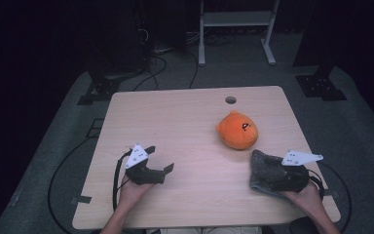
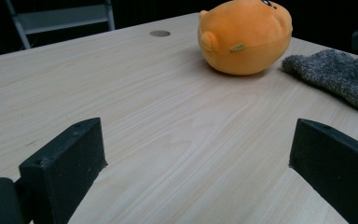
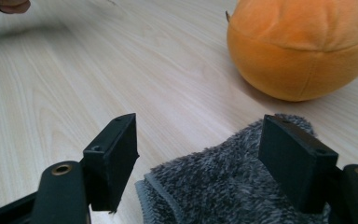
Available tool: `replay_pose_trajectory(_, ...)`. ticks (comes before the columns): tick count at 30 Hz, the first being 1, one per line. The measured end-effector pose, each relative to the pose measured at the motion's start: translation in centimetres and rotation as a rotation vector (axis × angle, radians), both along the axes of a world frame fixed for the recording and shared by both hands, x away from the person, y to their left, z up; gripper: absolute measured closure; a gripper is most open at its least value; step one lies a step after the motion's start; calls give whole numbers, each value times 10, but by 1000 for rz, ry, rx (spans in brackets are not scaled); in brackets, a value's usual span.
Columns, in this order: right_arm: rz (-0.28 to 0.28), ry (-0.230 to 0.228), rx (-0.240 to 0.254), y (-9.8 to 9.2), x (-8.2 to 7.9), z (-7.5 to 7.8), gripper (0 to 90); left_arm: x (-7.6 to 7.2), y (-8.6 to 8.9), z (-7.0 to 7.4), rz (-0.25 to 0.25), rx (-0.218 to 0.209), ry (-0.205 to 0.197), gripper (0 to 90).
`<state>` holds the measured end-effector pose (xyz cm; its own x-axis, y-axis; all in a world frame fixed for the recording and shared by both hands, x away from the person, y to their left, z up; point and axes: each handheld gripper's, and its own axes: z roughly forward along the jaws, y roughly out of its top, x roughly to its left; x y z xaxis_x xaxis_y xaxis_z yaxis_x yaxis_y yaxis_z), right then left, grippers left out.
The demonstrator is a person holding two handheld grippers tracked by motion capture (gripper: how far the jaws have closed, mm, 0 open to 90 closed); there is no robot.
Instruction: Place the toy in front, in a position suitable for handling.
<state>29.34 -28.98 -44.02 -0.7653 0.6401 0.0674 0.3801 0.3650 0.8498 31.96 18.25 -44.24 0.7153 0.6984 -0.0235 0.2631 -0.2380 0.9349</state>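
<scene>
An orange round plush toy [image 1: 237,129] [image 2: 244,35] [image 3: 303,46] lies right of centre on the light wooden table [image 1: 185,122]. A grey fluffy cloth [image 1: 262,169] [image 2: 340,74] [image 3: 223,186] lies folded just in front of it, near the right edge. My right gripper [image 1: 274,171] [image 3: 198,149] rests over the cloth's near end, open, the jaws standing either side of the fabric without pressing it. My left gripper [image 1: 160,158] [image 2: 198,154] sits low on the left half of the table. It is open with bare wood between the jaws and points toward the plush.
A round cable hole [image 1: 230,100] [image 2: 160,33] is near the table's far edge. Beyond the table stand a white metal frame [image 1: 236,19], black stands and floor cables [image 1: 148,73]. A hand [image 3: 7,5] shows far off in the right gripper view.
</scene>
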Motion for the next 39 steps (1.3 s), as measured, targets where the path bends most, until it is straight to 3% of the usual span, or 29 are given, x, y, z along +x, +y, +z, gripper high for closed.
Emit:
replay_pose_trajectory(10, -16, 0, 63, -7, 0, 3, 258, 1, 1, 0, 8, -4, -3, 26)
replay_pose_trajectory(17, -14, -31, 60, -2, 5, 15, 244, 0, 4, -1, -6, 14, 17, 26)
replay_pose_trajectory(25, -15, -64, 62, -4, 21, 40, 240, -3, 5, 0, -10, 24, 15, 26)
replay_pose_trajectory(28, -18, -75, 62, -3, 31, 51, 241, -5, 9, 0, 3, 7, 13, 26)
replay_pose_trajectory(39, -27, -84, 47, 8, 57, 69, 243, -3, 17, 1, 19, -4, 7, 26)
